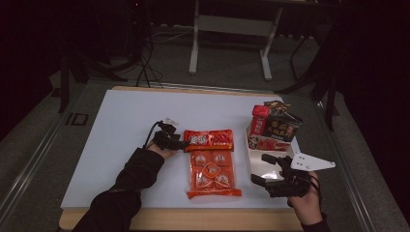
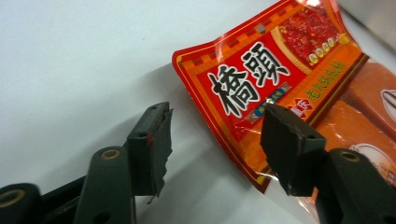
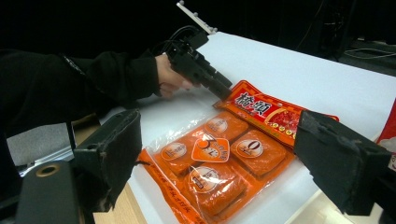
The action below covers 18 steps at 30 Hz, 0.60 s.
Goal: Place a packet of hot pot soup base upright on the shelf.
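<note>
Reaching with our left gripper (image 2: 215, 140) toward the red packet (image 1: 209, 139) near the middle of the table (image 1: 121, 125), we have its jaws apart around the packet's corner, perhaps not yet pressing. Our right gripper (image 1: 263, 169) waits unclenched and empty near the right front corner.

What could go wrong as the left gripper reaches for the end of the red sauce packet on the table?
1. The left gripper is open with only the corner of the red packet between its jaws; a shallow pinch on the foil edge may slip.
2. The red packet overlaps the orange four-pack, so lifting or dragging it might shift that pack.
3. The white tray already holds upright packages; adding another could tip them.
</note>
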Tool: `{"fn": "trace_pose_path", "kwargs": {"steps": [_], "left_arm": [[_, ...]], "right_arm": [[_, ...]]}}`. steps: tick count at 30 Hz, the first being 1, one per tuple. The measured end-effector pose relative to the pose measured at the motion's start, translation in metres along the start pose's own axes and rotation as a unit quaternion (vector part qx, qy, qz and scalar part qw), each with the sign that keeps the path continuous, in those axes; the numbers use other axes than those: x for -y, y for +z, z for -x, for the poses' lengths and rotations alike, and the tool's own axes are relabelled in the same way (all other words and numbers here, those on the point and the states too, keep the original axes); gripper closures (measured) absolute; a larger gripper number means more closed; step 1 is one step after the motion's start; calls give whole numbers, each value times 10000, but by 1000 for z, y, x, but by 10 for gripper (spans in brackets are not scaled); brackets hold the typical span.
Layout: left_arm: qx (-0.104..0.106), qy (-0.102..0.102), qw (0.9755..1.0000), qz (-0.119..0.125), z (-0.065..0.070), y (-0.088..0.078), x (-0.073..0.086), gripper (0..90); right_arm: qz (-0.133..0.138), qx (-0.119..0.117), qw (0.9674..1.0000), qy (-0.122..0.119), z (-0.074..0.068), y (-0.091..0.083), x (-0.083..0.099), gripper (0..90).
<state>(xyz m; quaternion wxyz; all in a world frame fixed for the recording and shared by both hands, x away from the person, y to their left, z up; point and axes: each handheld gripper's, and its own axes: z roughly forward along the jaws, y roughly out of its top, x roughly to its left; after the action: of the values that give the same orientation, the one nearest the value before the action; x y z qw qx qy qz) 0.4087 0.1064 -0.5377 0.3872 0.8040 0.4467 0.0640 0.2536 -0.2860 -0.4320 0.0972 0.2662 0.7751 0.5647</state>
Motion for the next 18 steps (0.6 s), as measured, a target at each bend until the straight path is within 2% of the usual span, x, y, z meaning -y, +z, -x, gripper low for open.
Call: {"fn": "trace_pose_path", "kwargs": {"steps": [5, 7, 12, 16, 18], "left_arm": [[71, -48, 10000, -45, -2, 6, -1, 512], [171, -117, 9998, -28, -3, 8, -1, 538], [446, -135, 9989, -67, 1, 14, -4, 616], [426, -83, 9990, -116, 8, 19, -8, 639], [434, -74, 9990, -112, 10, 20, -9, 692]], "right_arm": [[-20, 11, 10000, -33, -1, 0, 0, 153], [-28, 6, 10000, -3, 0, 0, 1, 153], [-44, -6, 10000, -13, 0, 1, 1, 153], [-40, -17, 10000, 2, 0, 1, 1, 153], [-43, -22, 10000, 3, 0, 1, 2, 153]]}}
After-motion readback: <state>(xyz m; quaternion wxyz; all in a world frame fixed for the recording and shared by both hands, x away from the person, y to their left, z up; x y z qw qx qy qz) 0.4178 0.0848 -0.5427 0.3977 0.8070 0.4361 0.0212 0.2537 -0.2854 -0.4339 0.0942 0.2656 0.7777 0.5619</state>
